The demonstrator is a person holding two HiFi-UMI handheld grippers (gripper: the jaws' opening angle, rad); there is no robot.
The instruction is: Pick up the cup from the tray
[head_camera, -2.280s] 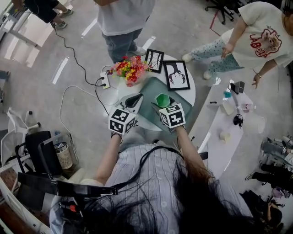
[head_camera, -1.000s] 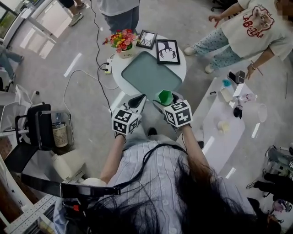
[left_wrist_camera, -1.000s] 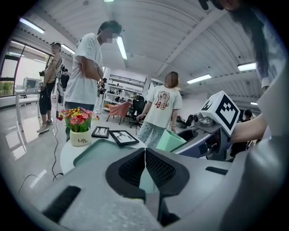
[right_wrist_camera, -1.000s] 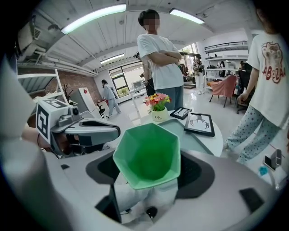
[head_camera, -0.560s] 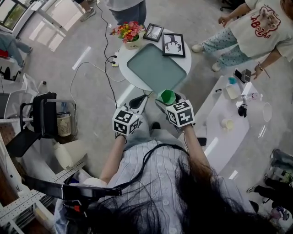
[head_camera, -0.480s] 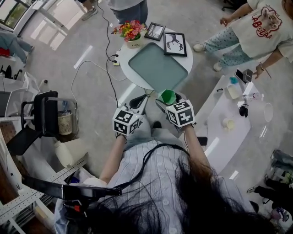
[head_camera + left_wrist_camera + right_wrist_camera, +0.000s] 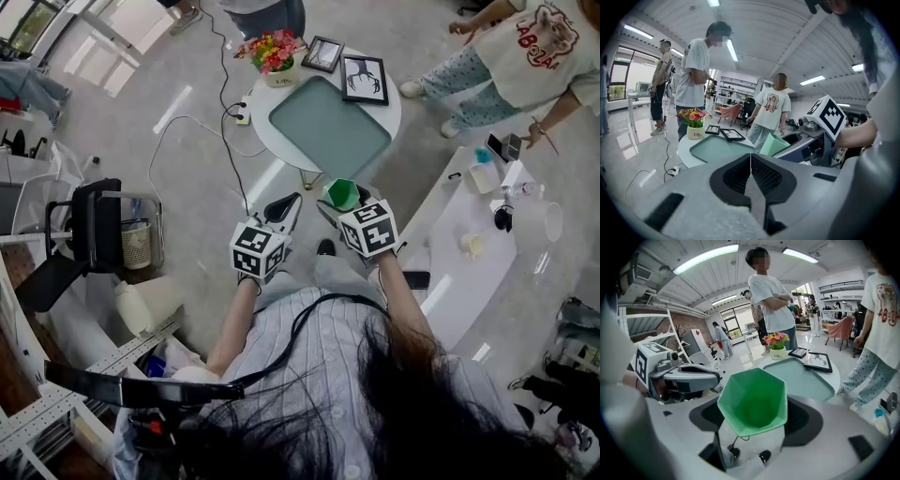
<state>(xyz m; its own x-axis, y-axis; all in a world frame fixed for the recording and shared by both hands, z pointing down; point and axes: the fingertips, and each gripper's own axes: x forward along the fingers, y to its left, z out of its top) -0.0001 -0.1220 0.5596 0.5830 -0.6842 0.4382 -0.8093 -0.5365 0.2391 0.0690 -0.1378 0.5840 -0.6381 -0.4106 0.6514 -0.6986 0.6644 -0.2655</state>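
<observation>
A green faceted cup (image 7: 342, 194) (image 7: 753, 401) sits upright between the jaws of my right gripper (image 7: 340, 202) (image 7: 754, 416), which is shut on it. The cup hangs over the floor, well short of the round white table (image 7: 389, 94). On that table lies the bare teal tray (image 7: 328, 127) (image 7: 801, 373) (image 7: 717, 147). My left gripper (image 7: 281, 208) (image 7: 750, 161) is level with the right one, just to its left. Its jaws are shut with nothing between them. From the left gripper view the cup (image 7: 774, 144) shows on the right.
A flower pot (image 7: 275, 52) and two framed pictures (image 7: 364, 78) stand at the round table's far side. A long white table (image 7: 469, 234) with small items lies to the right, a chair (image 7: 94, 234) and wire bin (image 7: 136, 246) to the left. People stand nearby; a cable (image 7: 202, 122) crosses the floor.
Both grippers and the cup have drawn back from the round table. The cup, earlier over the tray, now hangs over the floor. Both grippers stay as they were.
</observation>
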